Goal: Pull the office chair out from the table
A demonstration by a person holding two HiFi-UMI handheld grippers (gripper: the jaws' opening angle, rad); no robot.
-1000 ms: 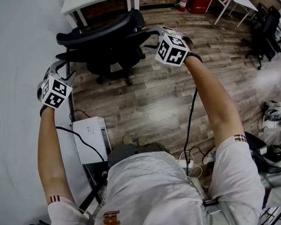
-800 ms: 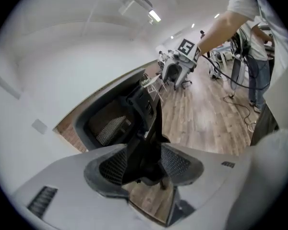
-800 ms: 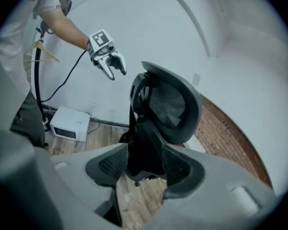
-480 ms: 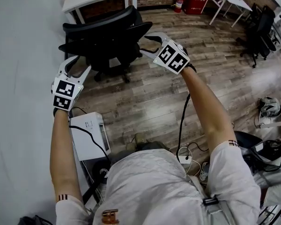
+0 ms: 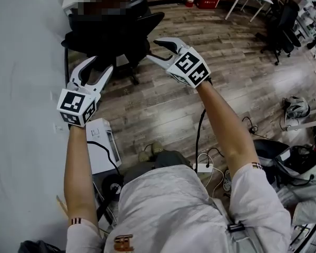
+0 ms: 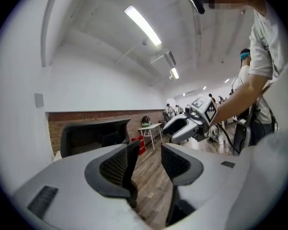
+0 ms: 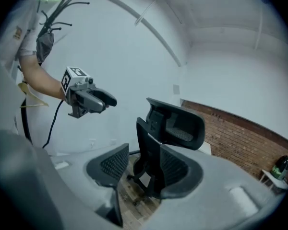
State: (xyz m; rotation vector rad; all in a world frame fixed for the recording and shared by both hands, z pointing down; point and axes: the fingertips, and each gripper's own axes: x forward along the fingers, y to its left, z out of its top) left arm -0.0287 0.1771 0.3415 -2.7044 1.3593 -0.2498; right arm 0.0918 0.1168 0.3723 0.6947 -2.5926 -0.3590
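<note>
**By the wall (image 5: 21,62), chair (image 5: 116,33) stands untouched**

Likely risk: pulled from one side only, the wheeled chair could swivel or roll crooked into the box (image 5: 102,146) nearer the person. At the floor's (image 5: 163,104) far-left edge, the chair sits just in front of the table (image 5: 69,1). Left gripper (image 5: 97,67) is spread and empty, near the chair's left side, not touching. Right gripper (image 5: 154,49), jaws just narrowing slightly yet apart, holds nothing, near its right side.

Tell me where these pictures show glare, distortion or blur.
Head view: pale glare on the wooden floor, a mosaic patch at the office chair. Left gripper view: fisheye curving, ceiling lamp burnt white. Right gripper view: black corners, curved walls.
</note>
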